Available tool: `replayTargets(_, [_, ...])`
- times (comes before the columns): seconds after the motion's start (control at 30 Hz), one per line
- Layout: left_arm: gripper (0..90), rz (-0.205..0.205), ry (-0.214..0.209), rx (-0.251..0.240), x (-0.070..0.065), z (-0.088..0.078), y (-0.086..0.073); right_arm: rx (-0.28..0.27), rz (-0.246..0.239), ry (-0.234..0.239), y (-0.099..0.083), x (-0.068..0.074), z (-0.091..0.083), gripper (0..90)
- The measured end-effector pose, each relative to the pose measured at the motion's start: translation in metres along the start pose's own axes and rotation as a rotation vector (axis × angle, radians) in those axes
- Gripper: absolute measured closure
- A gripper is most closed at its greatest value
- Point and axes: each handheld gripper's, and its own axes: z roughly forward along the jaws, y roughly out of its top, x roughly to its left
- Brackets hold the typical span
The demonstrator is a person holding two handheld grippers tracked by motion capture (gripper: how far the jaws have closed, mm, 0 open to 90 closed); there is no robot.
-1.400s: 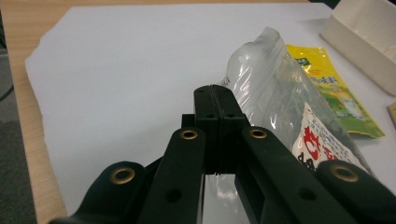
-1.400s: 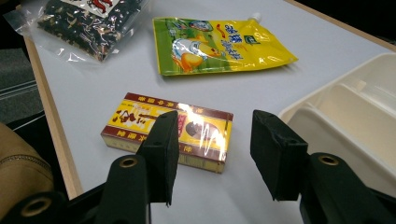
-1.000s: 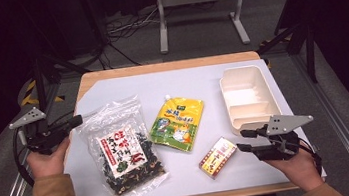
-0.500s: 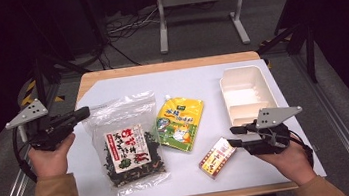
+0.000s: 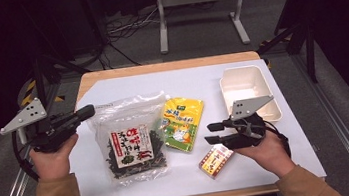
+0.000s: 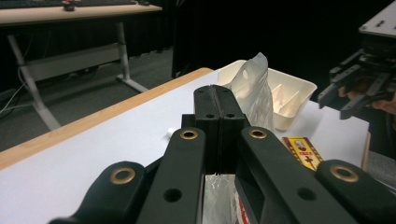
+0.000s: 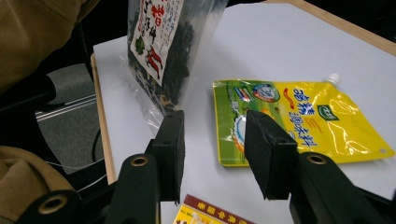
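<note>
Left gripper [image 5: 86,111]: clamped on seaweed bag [image 5: 130,143], at 9 o'clock.
Right gripper [image 5: 212,133]: jaws apart, empty, above small box [image 5: 216,160], 4 o'clock.

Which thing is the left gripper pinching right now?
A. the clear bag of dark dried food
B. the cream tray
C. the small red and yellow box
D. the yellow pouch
A: the left gripper has its jaws shut on the top corner of the clear bag, whose plastic rises behind the closed jaws in the left gripper view.
</note>
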Motion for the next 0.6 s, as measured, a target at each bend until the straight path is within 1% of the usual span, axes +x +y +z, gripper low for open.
replayTargets(0.1, [90.0,0.006,-0.012,-0.001,-0.003,0.000,0.001,0.006,-0.003,0.007,0.006,0.000,0.006,58.4])
replayTargets(0.23, [90.0,0.033,-0.040,-0.013,-0.010,0.001,0.005,0.009,-0.008,0.022,0.015,-0.001,0.015,58.5])
replayTargets(0.3, [90.0,0.044,-0.054,-0.010,-0.014,0.000,0.007,0.003,-0.011,0.028,0.020,-0.001,0.018,58.0])
replayTargets(0.43, [90.0,0.073,-0.081,-0.027,-0.020,0.001,0.009,-0.013,-0.008,0.041,0.031,0.000,0.025,53.7])
replayTargets(0.5, [90.0,0.079,-0.093,-0.026,-0.022,0.002,0.010,-0.017,-0.007,0.046,0.034,0.000,0.028,51.8])
replayTargets(0.6, [90.0,0.085,-0.109,-0.031,-0.024,0.001,0.010,-0.017,-0.018,0.051,0.040,0.001,0.035,50.8])
